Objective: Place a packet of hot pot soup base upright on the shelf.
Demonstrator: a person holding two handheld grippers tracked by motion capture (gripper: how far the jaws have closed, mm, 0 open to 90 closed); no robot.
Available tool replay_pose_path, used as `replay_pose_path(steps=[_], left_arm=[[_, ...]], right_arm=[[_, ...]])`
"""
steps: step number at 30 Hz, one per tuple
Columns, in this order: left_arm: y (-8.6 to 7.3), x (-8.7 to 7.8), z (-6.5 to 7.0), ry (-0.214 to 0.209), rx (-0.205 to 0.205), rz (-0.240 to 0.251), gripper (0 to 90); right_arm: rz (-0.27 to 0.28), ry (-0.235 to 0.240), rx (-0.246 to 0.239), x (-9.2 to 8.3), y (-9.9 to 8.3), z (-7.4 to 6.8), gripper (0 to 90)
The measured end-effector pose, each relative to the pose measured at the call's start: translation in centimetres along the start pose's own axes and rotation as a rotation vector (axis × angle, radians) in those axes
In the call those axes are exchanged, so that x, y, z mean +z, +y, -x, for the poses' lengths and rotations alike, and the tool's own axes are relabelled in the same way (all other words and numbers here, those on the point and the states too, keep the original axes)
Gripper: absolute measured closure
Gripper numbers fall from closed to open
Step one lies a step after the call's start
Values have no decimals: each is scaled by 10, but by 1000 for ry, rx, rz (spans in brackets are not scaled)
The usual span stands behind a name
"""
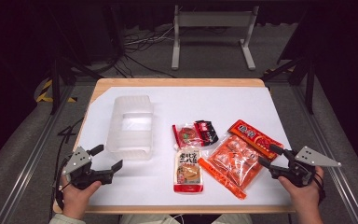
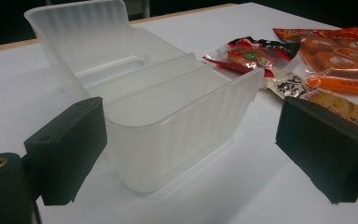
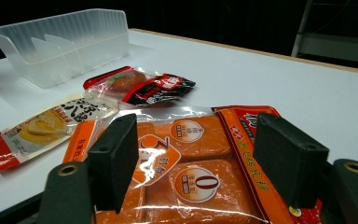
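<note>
High view: left gripper [image 1: 106, 157] hovering near the front-left table [image 1: 261, 100] edge, jaws spread wide and holding nothing, aiming at the near end of the clear plastic bin [image 1: 131, 126]. Right gripper [image 1: 270, 156] hovering at the right, jaws likewise spread and empty, tips just over the edge of the orange snack bag [image 1: 235, 158]. Yellow-and-white pouch [image 1: 188, 171] and small red-and-black packet [image 1: 195, 133] lying between bin and bag.

Left gripper view: looking straight at the bin [image 2: 168, 112], its near wall sitting between the open jaws, apart from both.

Right gripper view: framing the orange bag [image 3: 191, 177] between open jaws, nothing pinched. Likely risks: slick, puffy film slipping from a shallow pinch, or dragging the neighbouring pouch [image 3: 46, 123] along.
</note>
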State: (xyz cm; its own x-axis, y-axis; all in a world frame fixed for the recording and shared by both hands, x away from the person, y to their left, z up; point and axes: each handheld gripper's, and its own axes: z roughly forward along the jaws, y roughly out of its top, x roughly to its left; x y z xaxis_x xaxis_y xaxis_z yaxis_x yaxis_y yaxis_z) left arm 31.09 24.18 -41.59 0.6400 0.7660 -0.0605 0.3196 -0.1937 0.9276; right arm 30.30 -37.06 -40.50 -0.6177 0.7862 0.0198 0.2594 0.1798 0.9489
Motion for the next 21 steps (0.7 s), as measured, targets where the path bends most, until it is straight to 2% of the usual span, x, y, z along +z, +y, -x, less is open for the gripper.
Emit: replay_pose_path(steps=[12,17,21], left_arm=[[-2,1,2,-4,-2,-11,99],[-2,1,5,1,10,-10,99],[-2,1,4,1,6,-11,99]], right_arm=[[-3,-19,-4,8,7,9,318],[-8,-21,24,10,14,23,302],[-12,-29,37,12,16,27,301]])
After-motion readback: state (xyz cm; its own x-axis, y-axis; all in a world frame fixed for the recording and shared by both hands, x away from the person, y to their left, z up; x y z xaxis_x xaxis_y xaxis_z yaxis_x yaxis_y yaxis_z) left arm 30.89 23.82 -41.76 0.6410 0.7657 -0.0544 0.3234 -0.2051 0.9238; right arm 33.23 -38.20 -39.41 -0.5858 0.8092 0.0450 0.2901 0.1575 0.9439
